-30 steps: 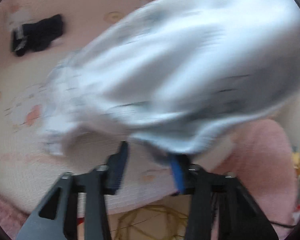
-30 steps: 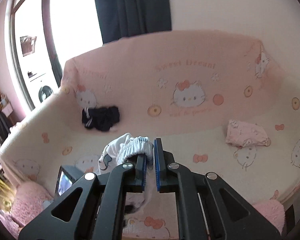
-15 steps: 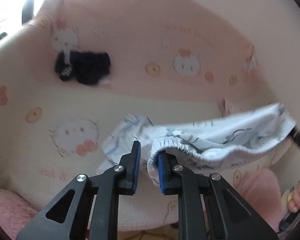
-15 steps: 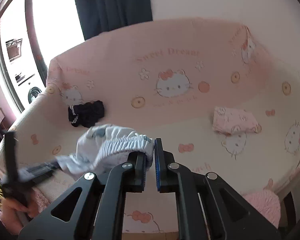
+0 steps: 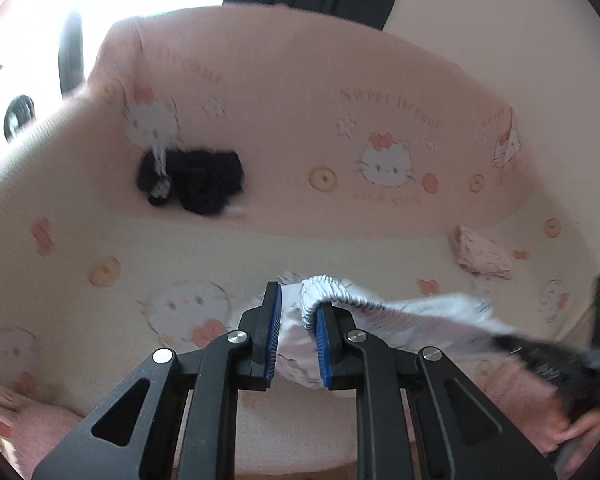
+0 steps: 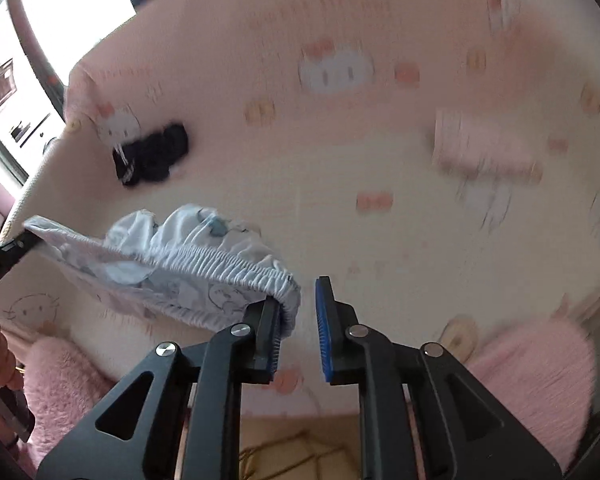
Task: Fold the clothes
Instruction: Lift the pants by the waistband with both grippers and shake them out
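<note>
1. Two grippers share one garment: the white shorts (image 5: 364, 316) hang in the air above the sofa seat (image 5: 80, 240), stretched by their elastic waistband (image 6: 220, 264) from one tool to the other.
2. At the left of the left wrist view, the black garment (image 5: 192, 180) lies bunched against the sofa back, well apart from the work.
3. At lower centre of that view, the left gripper (image 5: 296, 340) has its jaws apart, with cloth lying in the gap and the gathered waistband hooked over the right-hand finger; I cannot tell whether anything is pinched, so the hold looks like a drape.
4. From there the shorts run rightward toward the frame's lower right edge, so their long axis is side to side across the picture.
5. At the right of that view, a folded pink garment (image 5: 482, 256) rests on the seat near the sofa back.
6. In the right wrist view, the shorts enter from the left edge and end at lower centre, where the right gripper (image 6: 298, 332) also stands with jaws apart, the waistband's end wrapped over its left finger only.
7. My judgement: the coming move turns on the waistband lying level between both tools; both are equally near, and either loose hook could slip when lowering.
</note>
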